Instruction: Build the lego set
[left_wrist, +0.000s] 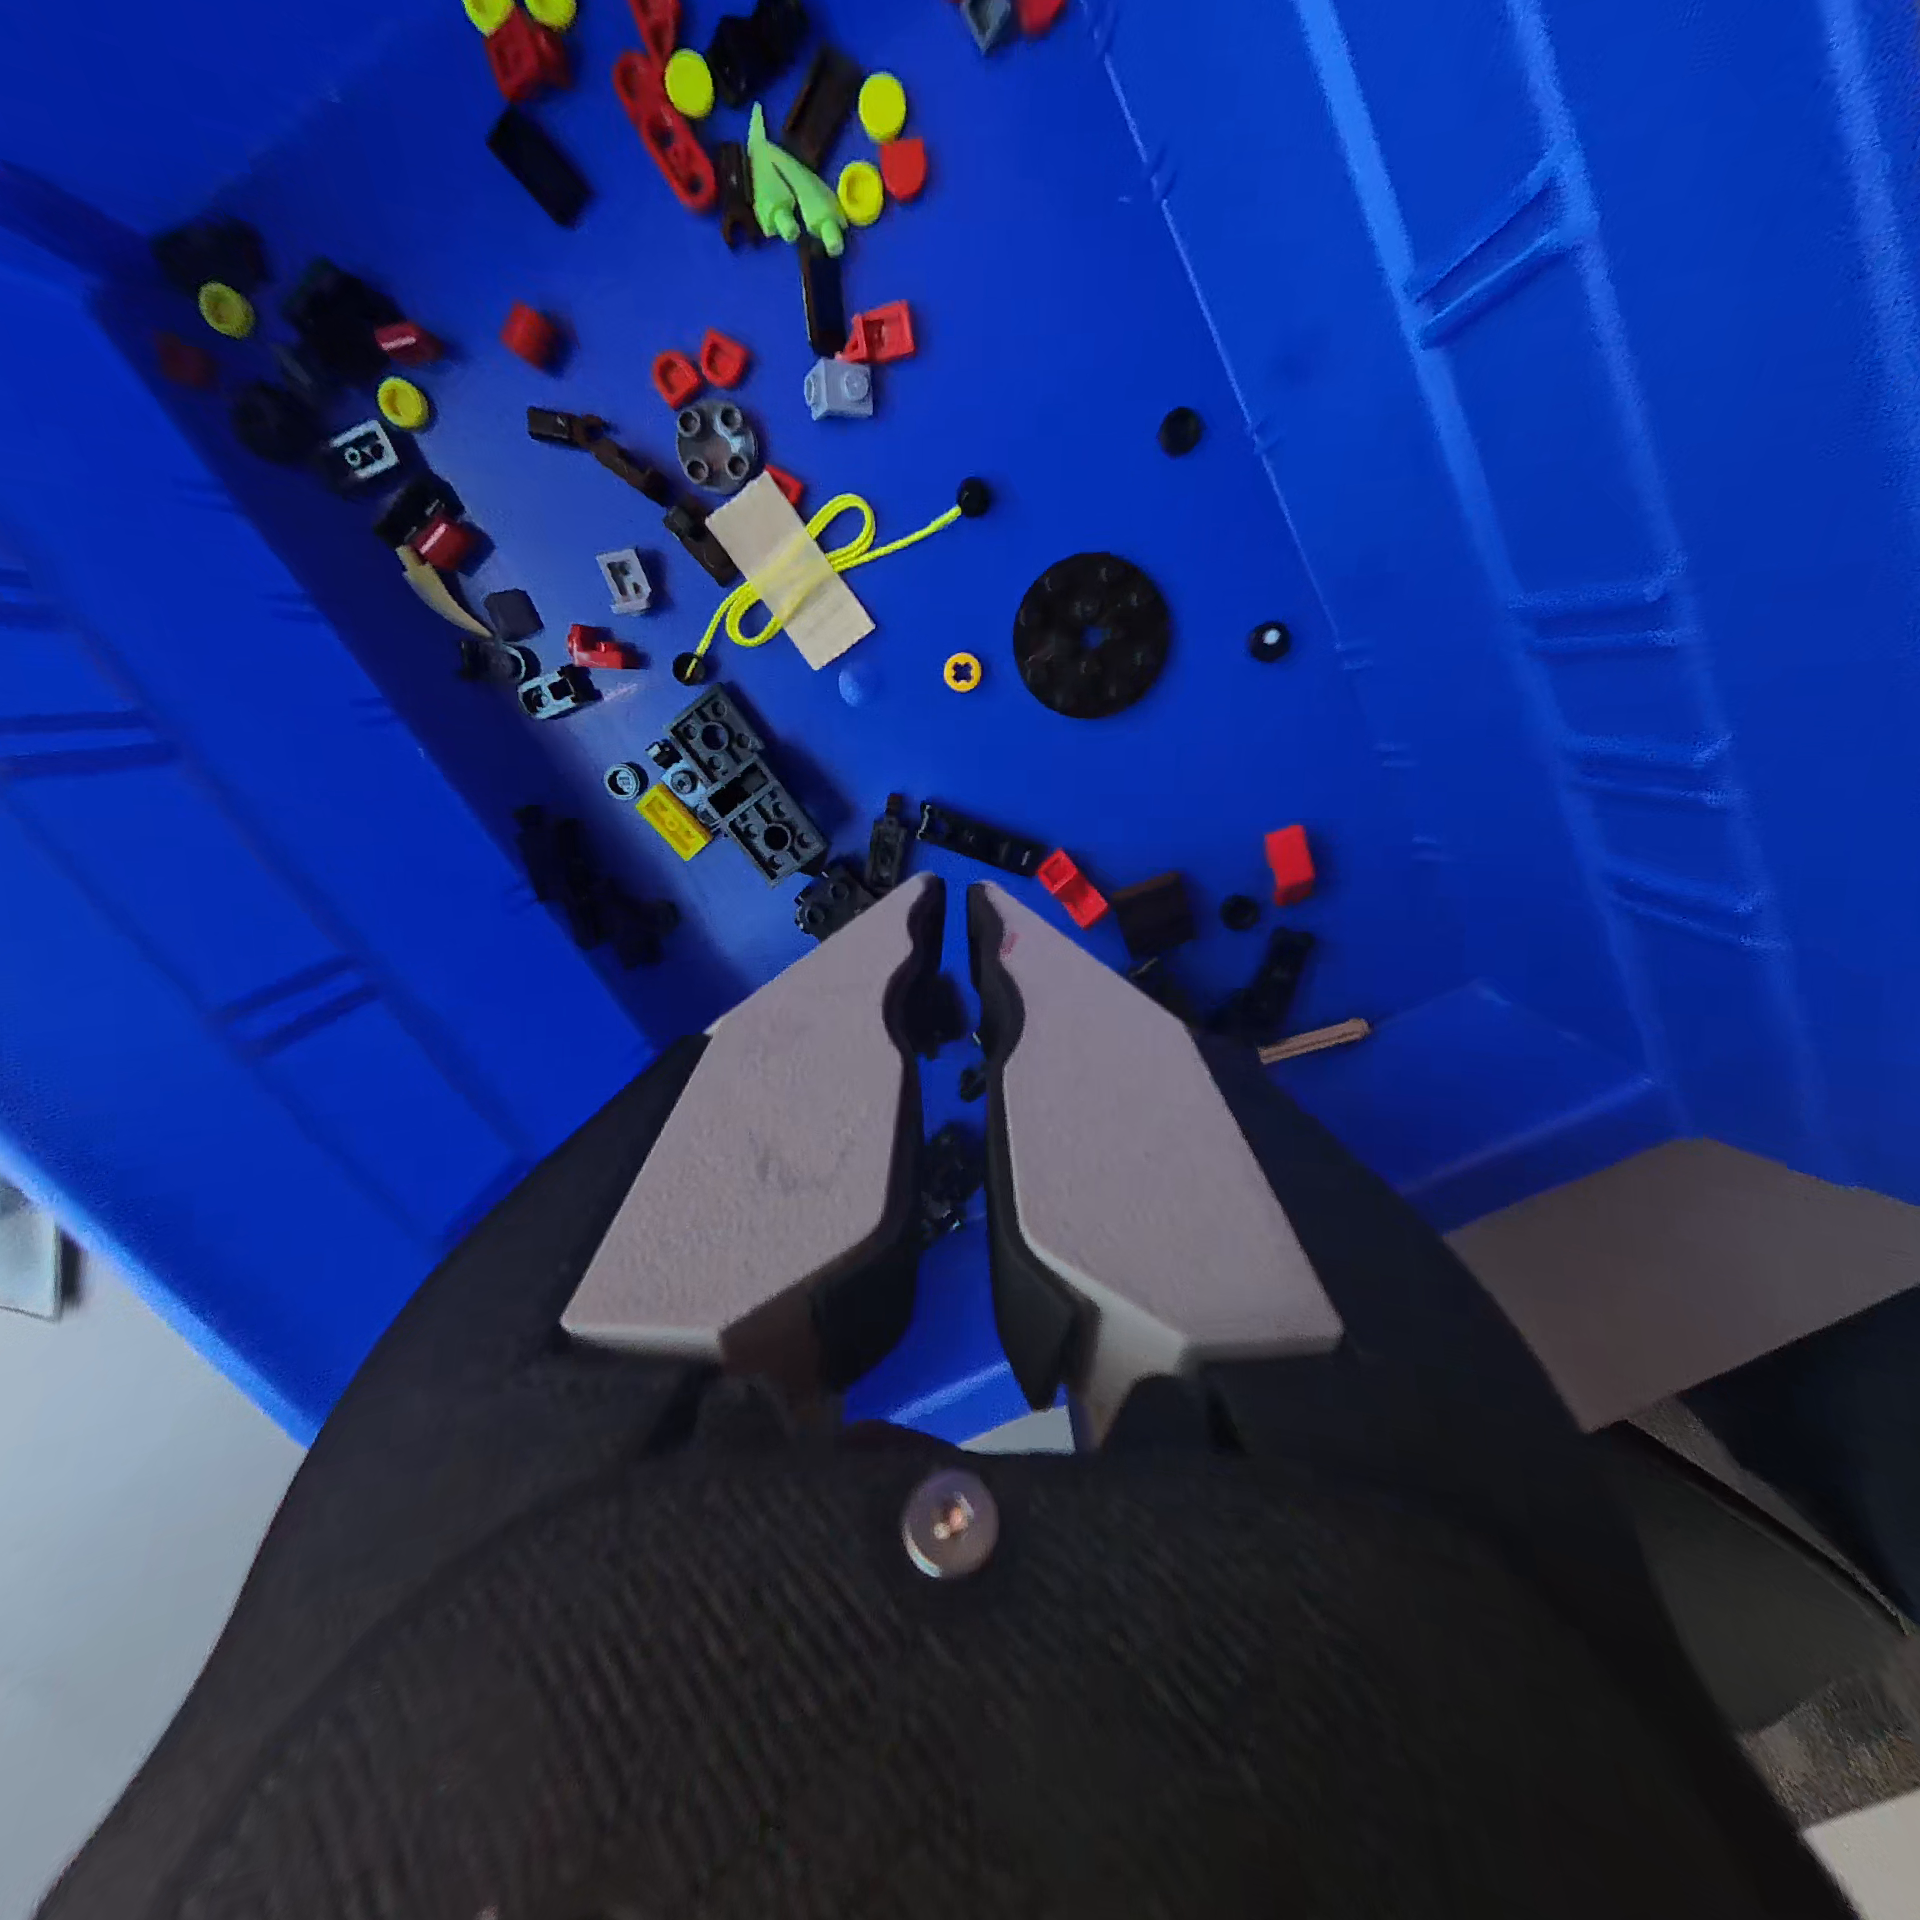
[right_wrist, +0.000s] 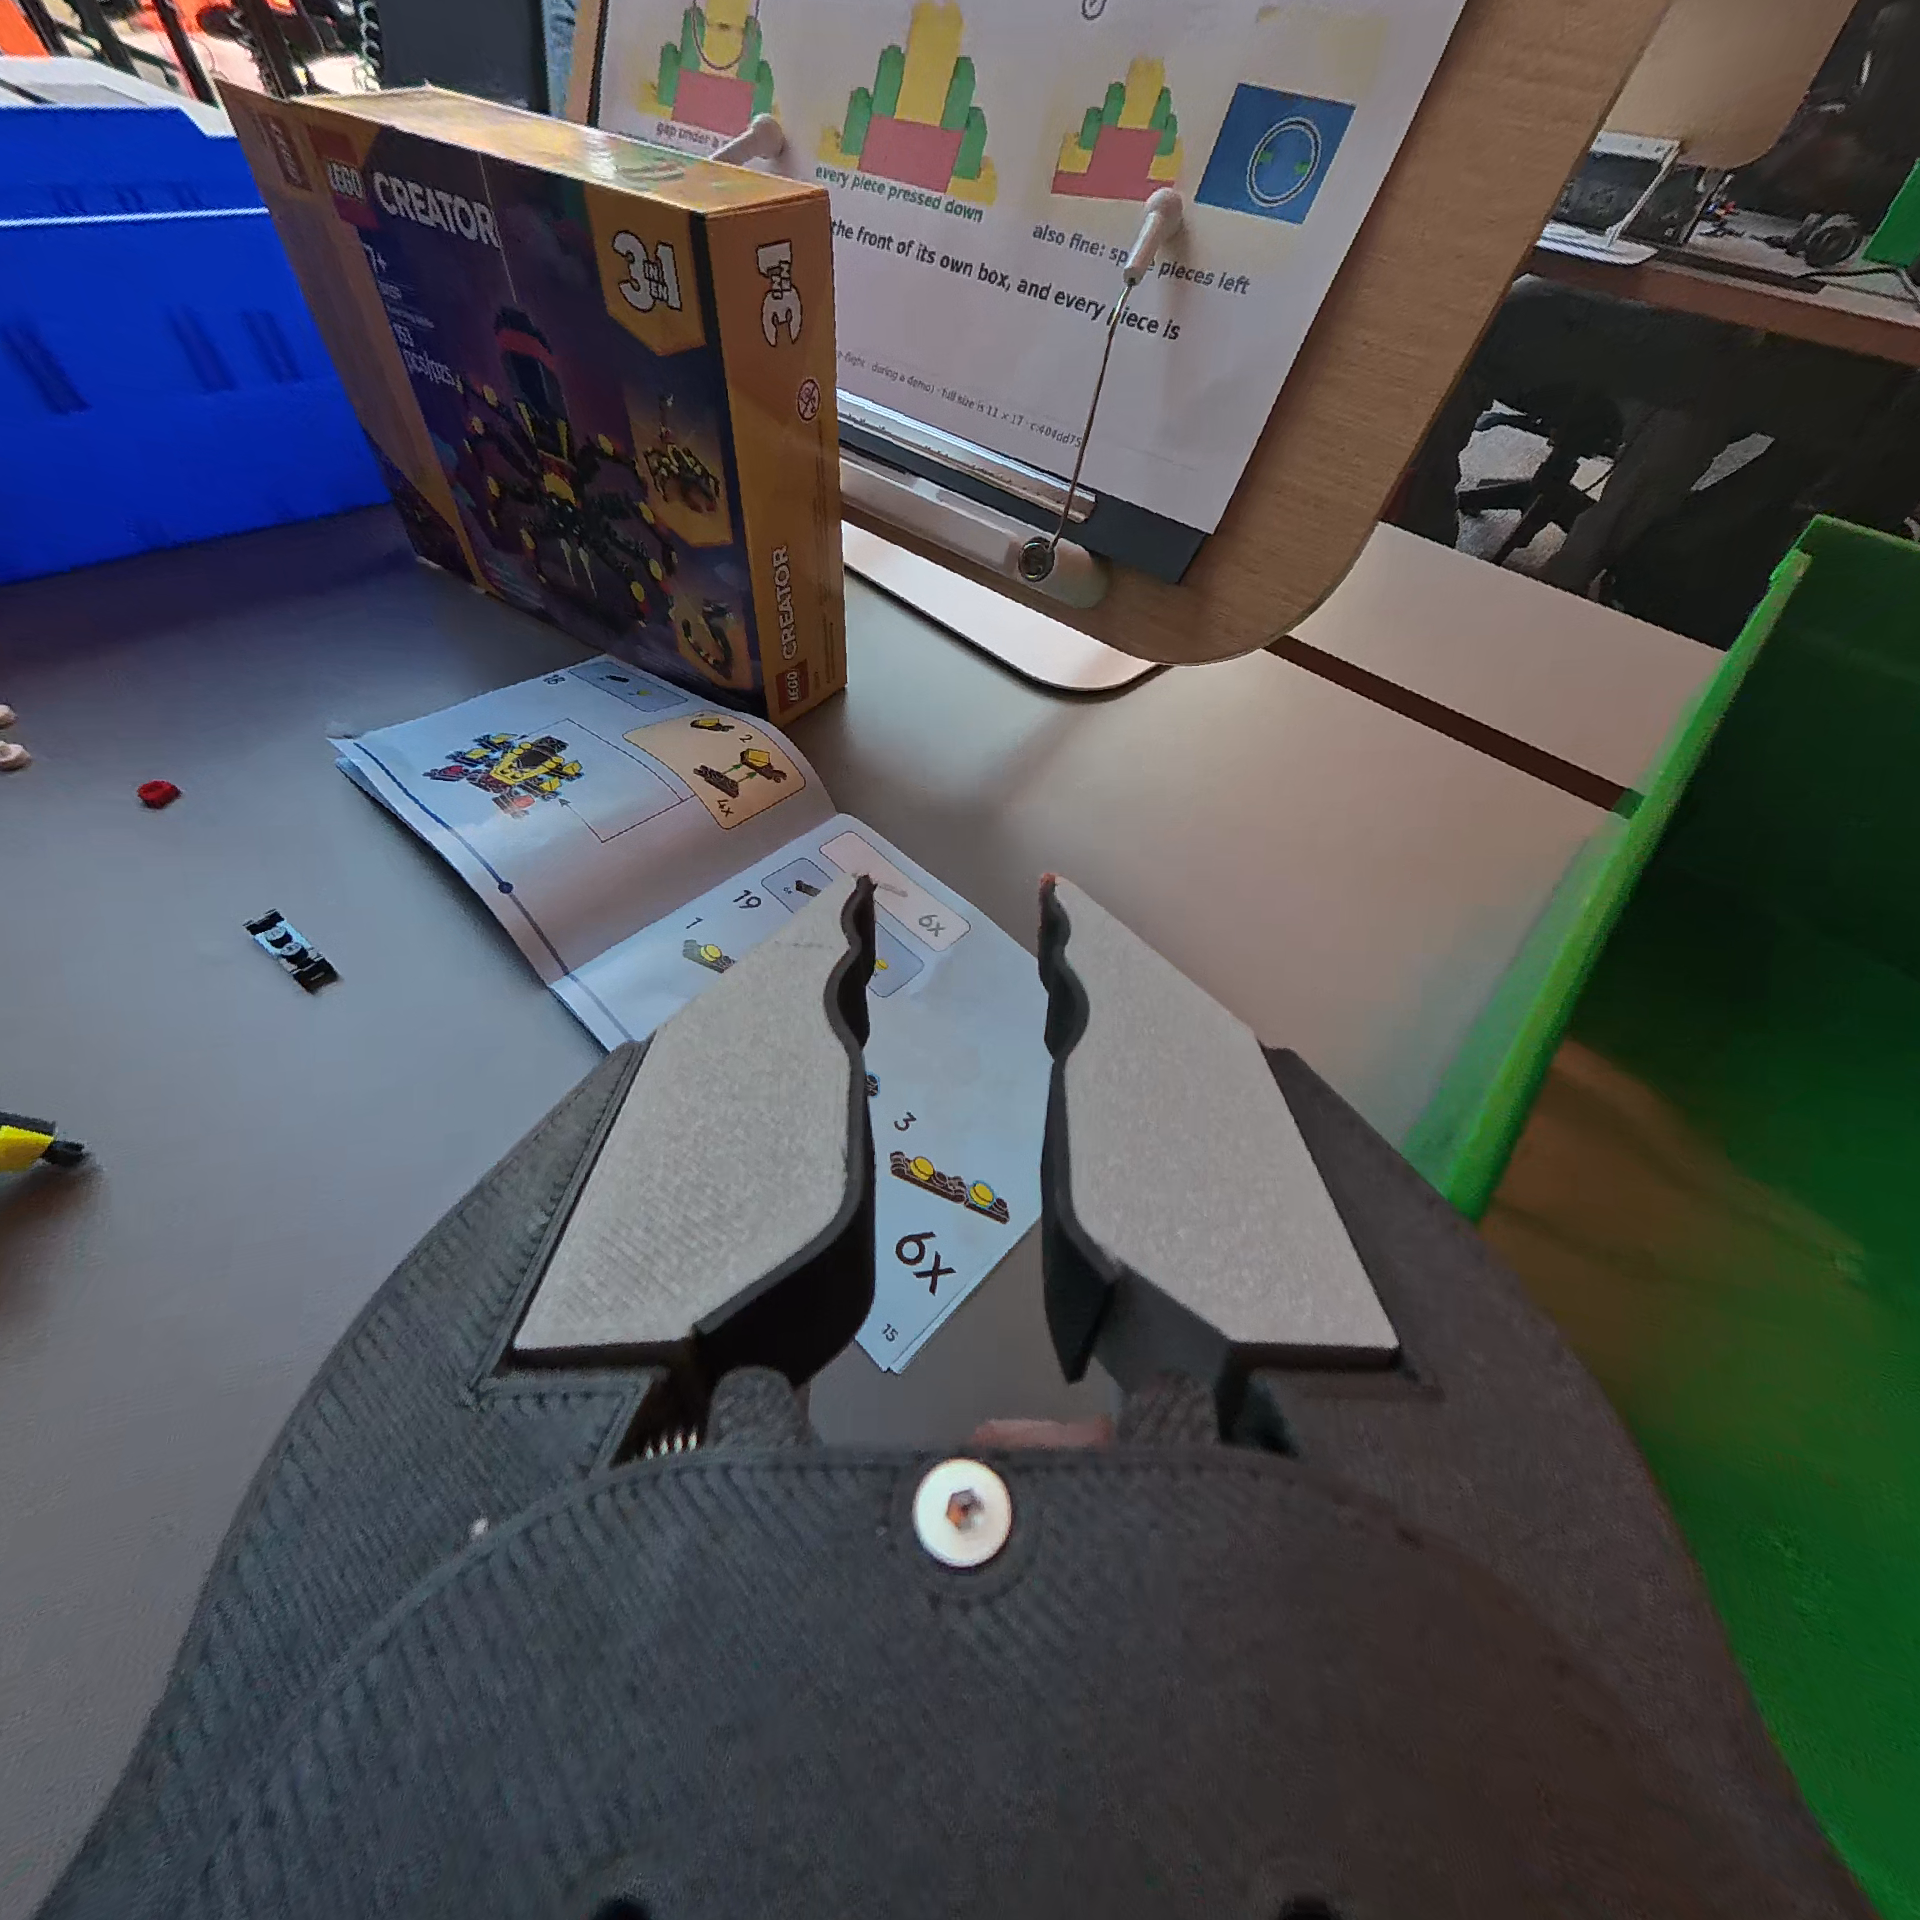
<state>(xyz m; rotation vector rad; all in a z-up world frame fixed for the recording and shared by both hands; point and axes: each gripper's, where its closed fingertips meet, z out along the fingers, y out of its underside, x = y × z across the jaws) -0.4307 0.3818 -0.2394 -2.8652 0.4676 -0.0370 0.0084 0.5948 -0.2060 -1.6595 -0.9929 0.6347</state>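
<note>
My left gripper (left_wrist: 956, 894) hangs over a blue bin (left_wrist: 1455, 520) of loose Lego pieces. Its jaws are almost together with a thin slit between them. Dark pieces show through the slit, and I cannot tell whether any is held. Just past the tips lie a grey assembly (left_wrist: 743, 790), a red piece (left_wrist: 1070, 885) and black links. Farther off are a black round plate (left_wrist: 1091, 634) and a tan plate wrapped in yellow string (left_wrist: 790, 571). My right gripper (right_wrist: 954, 883) is open and empty above the open instruction booklet (right_wrist: 623, 831) on the grey table.
The Lego box (right_wrist: 582, 416) stands behind the booklet. A black piece (right_wrist: 293, 948), a red piece (right_wrist: 158, 793) and a yellow-black part (right_wrist: 26, 1143) lie on the table to the left. The blue bin (right_wrist: 135, 343) is at the far left, a green bin (right_wrist: 1714, 935) at the right, and a wooden board with a poster (right_wrist: 1143, 260) behind. Left tips to right tips: about 50 centimetres. The left tips stand about 6 centimetres off the black round plate (left_wrist: 1091, 634).
</note>
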